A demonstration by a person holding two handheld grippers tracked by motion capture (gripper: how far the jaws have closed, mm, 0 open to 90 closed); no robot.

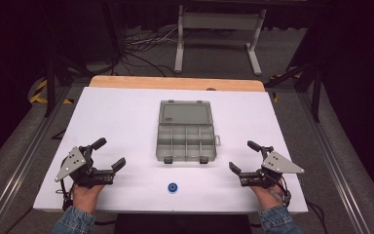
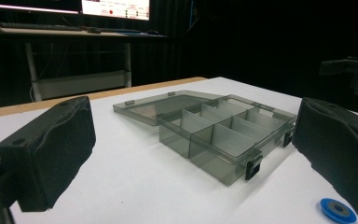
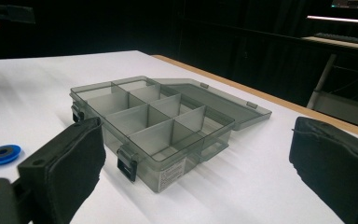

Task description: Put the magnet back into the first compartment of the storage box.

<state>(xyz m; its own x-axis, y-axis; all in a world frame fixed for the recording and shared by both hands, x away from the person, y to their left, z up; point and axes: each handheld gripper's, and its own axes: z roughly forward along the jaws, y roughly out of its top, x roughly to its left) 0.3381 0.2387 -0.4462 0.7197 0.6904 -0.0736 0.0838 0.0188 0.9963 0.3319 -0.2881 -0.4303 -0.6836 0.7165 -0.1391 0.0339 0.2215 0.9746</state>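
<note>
Here the left gripper [image 1: 111, 152] rests on the white desk [image 1: 126, 117] at its near left, jaws spread wide and holding nothing. A smoky box [image 1: 186, 139] lies mid-desk with its lid flat open behind and its compartments bare, and a small blue disc [image 1: 173, 187] sits near the front edge. At the right, the right gripper [image 1: 241, 156] is likewise spread and empty, its far jaw cut off in its own view.

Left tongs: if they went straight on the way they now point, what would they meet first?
Most likely the near front corner of the open organizer box, which sits between the open left tongs in their own view. The blue disc lies off to the side. Depth is uncertain.
</note>
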